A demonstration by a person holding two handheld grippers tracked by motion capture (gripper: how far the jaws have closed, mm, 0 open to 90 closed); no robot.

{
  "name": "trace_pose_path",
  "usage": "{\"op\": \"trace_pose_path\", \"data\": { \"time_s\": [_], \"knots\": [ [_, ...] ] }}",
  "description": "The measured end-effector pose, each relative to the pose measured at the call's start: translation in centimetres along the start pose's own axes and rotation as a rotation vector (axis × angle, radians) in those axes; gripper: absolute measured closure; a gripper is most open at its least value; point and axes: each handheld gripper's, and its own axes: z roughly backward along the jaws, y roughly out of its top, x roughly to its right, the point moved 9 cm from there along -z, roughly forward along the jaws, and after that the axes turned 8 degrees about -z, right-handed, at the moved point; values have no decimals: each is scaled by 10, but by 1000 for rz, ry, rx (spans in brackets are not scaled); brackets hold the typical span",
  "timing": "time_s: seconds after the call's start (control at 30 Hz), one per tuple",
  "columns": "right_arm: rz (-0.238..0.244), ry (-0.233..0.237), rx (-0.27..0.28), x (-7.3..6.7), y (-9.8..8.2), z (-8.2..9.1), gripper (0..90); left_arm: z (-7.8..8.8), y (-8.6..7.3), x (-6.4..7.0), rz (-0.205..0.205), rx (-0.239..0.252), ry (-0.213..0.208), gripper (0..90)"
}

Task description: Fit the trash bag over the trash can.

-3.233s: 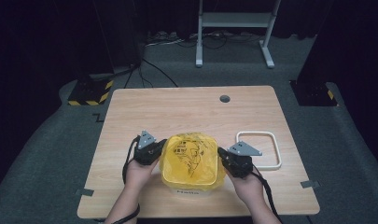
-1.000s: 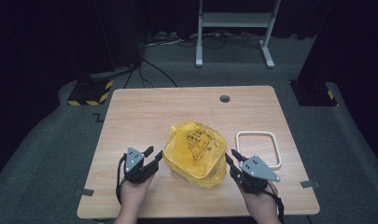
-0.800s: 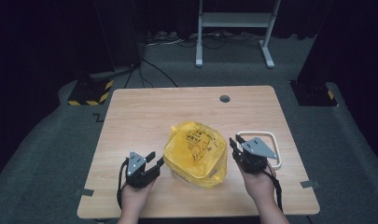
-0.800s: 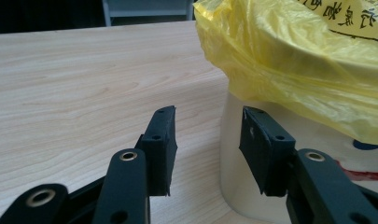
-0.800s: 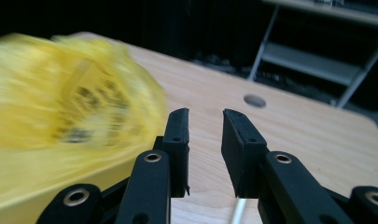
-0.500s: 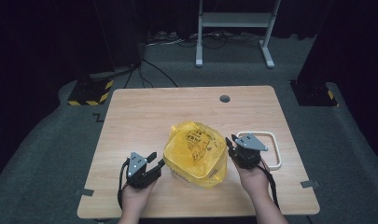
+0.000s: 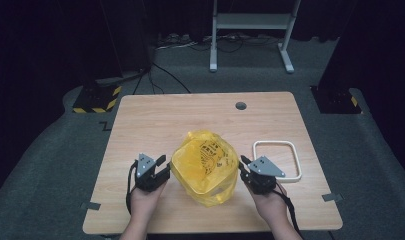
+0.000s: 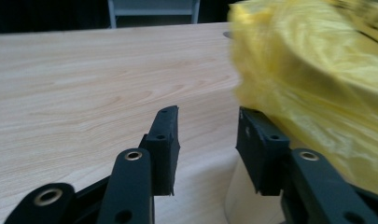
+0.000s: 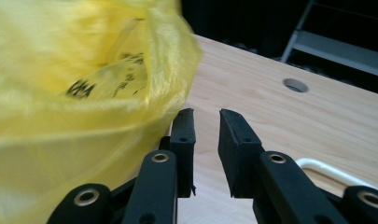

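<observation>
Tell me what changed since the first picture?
Both grippers let go of the yellow bag. The left gripper slid back toward the person; the right gripper drew back, then returned beside the bag. Both are now open and empty. The bag puffed up taller. The white frame and table stayed put.

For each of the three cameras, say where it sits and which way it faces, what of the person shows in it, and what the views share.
High view: sits above the person's side, faces forward and down on the pale wooden table; shows both forearms, left tongs, right tongs.
Left gripper view: rides the left tongs, faces across the tabletop; crinkled yellow plastic bag at its right.
Right gripper view: rides the right tongs; bag at its left, white rounded-square plastic frame lower right.
Shared: the bag and table appear in all three.
</observation>
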Motion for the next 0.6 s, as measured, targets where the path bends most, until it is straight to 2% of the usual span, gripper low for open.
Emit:
{"op": "trace_pose_path", "data": {
  "time_s": [0.07, 0.17, 0.2, 0.27, 0.33, 0.37, 0.43, 0.5, 0.6],
  "knots": [
    [-2, -19, 2, -1, -2, 9, 723, 4, -2, -7, 27, 9, 18, 546],
    [-14, -66, 67, 4, 13, 25, 732, 23, -1, -9, 28, 47, 44, 566],
    [-2, -66, 89, 2, 20, 29, 734, 31, 2, -8, 28, 67, 49, 570],
    [32, -21, 120, -14, 36, 33, 733, 46, 13, -3, 29, 113, 48, 571],
    [64, 7, 126, -30, 46, 31, 731, 54, 24, 7, -16, 144, 49, 567],
    [77, 11, 123, -35, 48, 28, 728, 56, 28, 12, -30, 157, 46, 564],
    [119, -16, 99, -41, 48, 17, 719, 56, 33, 20, -57, 166, 40, 555],
    [135, -48, 53, -37, 42, 7, 709, 52, 33, 26, -79, 158, 33, 551],
    [145, -64, 7, -32, 34, 0, 726, 46, 31, 28, -82, 148, 29, 554]
  ]
}}
